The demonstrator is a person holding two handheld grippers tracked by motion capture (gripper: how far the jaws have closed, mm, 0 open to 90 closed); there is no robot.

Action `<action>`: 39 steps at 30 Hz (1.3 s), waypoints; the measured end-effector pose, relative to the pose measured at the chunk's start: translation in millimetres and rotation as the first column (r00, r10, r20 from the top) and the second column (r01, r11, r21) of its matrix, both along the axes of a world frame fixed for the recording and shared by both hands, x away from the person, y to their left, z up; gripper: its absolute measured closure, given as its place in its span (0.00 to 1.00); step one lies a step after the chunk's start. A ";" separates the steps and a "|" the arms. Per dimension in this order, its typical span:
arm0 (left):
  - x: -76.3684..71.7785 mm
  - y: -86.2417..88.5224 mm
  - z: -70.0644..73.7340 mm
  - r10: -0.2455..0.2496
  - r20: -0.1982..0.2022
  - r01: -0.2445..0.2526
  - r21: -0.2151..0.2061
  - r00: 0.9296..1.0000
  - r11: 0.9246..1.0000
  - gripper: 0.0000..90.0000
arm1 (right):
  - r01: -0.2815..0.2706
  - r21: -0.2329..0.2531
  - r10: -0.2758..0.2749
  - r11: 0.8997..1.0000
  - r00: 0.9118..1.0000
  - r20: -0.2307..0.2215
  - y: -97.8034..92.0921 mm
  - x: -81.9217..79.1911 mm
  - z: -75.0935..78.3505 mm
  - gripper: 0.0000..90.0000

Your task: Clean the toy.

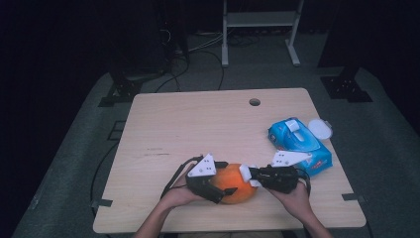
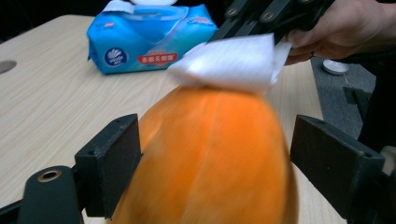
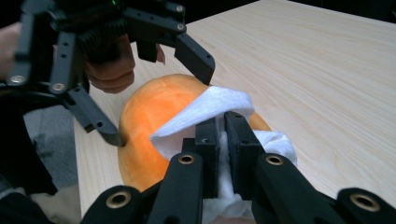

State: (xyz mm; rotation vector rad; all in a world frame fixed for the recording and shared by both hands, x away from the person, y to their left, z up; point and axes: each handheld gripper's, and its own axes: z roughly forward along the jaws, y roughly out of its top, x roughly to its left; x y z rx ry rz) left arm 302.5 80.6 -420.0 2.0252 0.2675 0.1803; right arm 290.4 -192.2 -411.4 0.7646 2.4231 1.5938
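Two tools work: left [image 1: 223, 184] straddles the orange fruit [image 1: 236, 186] unclamped, right [image 1: 246, 174] pinches a wipe [image 3: 210, 112]; wipes pack [image 1: 301, 141] nearby.

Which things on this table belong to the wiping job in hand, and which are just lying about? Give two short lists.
In use:
- orange fruit, straddled by the left gripper
- white wipe, clamped in the right gripper and pressed on the fruit
- blue wipes pack, probably the wipe's source

Lying about:
- white round lid beside the pack
- cables on the floor
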 end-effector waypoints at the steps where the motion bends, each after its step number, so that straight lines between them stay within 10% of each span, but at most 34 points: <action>1: 1.5 1.2 -2.0 0.004 -0.013 -0.005 -0.007 1.000 1.000 0.18 | 0.003 0.001 -0.003 1.000 1.000 -0.008 -1.0 0.8 -0.5 0.93; 15: -10.2 -17.8 1.3 0.088 0.022 -0.089 0.010 0.996 0.996 0.34 | 0.008 -0.017 -0.007 1.000 0.997 0.074 16.9 -10.2 10.8 0.93; 22: -5.3 -12.0 -0.4 0.119 -0.032 -0.119 -0.011 0.992 0.993 0.35 | 0.074 -0.001 -0.074 0.997 0.997 -0.001 -6.0 2.8 0.6 0.93; 28: -8.2 -20.1 1.4 0.136 -0.023 -0.136 -0.010 0.990 0.991 0.33 | 0.081 -0.004 -0.081 0.997 0.996 0.031 -0.2 -4.3 6.5 0.93; 36: -3.0 -11.7 -0.3 0.055 0.010 -0.055 -0.037 0.998 0.998 0.16 | 0.045 -0.015 -0.044 0.999 0.998 0.042 7.7 -5.5 6.4 0.93; 39: 6.4 1.0 -7.4 0.012 -0.045 -0.015 -0.066 0.999 0.998 0.11 | 0.061 -0.010 -0.060 0.998 0.998 0.036 1.1 -4.5 5.3 0.93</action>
